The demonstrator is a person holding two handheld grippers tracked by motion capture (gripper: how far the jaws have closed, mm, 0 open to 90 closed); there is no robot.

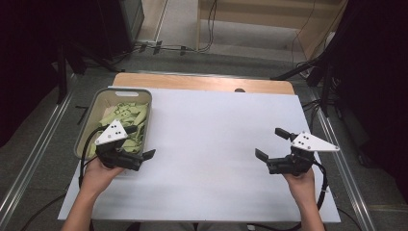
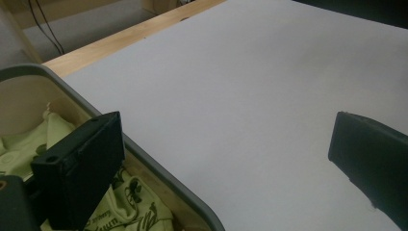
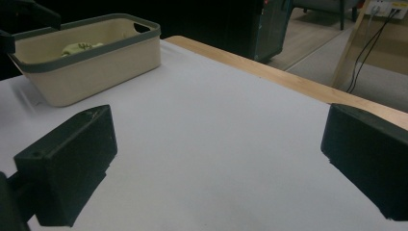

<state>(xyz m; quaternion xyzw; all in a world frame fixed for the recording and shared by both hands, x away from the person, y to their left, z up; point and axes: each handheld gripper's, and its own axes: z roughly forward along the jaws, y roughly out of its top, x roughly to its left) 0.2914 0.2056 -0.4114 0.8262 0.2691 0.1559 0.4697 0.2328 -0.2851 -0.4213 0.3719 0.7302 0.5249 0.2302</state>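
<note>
A beige basket with a grey rim (image 1: 97, 98) stands at the table's left, holding pale green printed cloths (image 1: 129, 115). My left gripper (image 1: 139, 142) hovers over the basket's near right corner, jaws wide apart with nothing between them. In the left gripper view one jaw is above the green cloths (image 2: 130, 202) and the basket rim (image 2: 159, 171), the other over the white sheet. My right gripper (image 1: 272, 143) is held at the right of the table, open and empty. The right gripper view looks across at the basket (image 3: 91, 62).
A white sheet (image 1: 211, 144) covers most of the wooden table (image 1: 192, 82). Beyond the far edge lie floor cables (image 1: 159, 47) and dark stands. A metal rail (image 1: 29, 159) runs along the left.
</note>
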